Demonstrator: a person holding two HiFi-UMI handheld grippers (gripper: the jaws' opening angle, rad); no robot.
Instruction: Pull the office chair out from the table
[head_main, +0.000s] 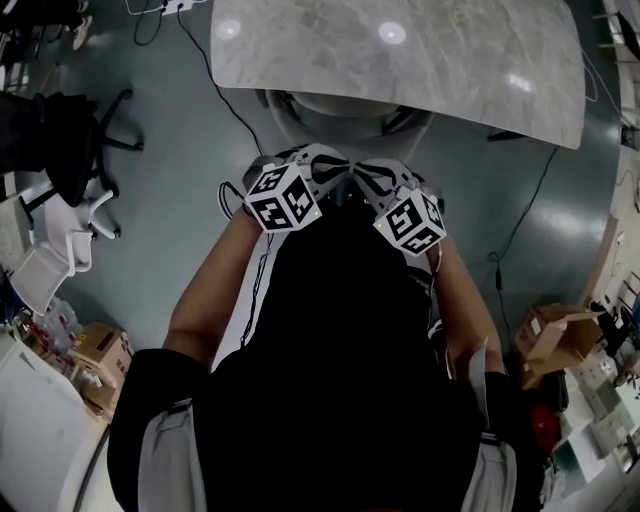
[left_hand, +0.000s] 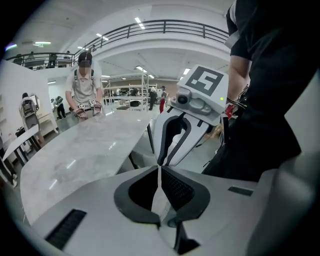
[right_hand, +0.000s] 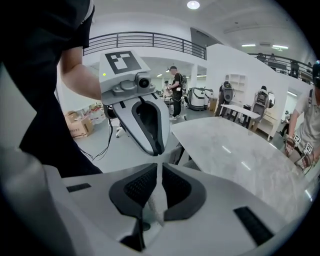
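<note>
The office chair (head_main: 335, 112) is pale grey and sits tucked under the near edge of the marble table (head_main: 420, 50); only its curved back shows. Both grippers hang in front of my torso, just short of the chair. My left gripper (head_main: 325, 168) (left_hand: 160, 167) is shut with nothing between its fingers. My right gripper (head_main: 372, 180) (right_hand: 159, 167) is shut and empty too. The two point inward at each other, tips close together. The left gripper view shows the right gripper (left_hand: 167, 150), and the right gripper view shows the left gripper (right_hand: 155, 145).
A black office chair (head_main: 70, 140) and white chairs (head_main: 60, 235) stand at the left. Cardboard boxes (head_main: 555, 340) lie at the right, and a cable (head_main: 520, 225) runs over the grey floor. A person (left_hand: 85, 87) with grippers stands at the table's far end.
</note>
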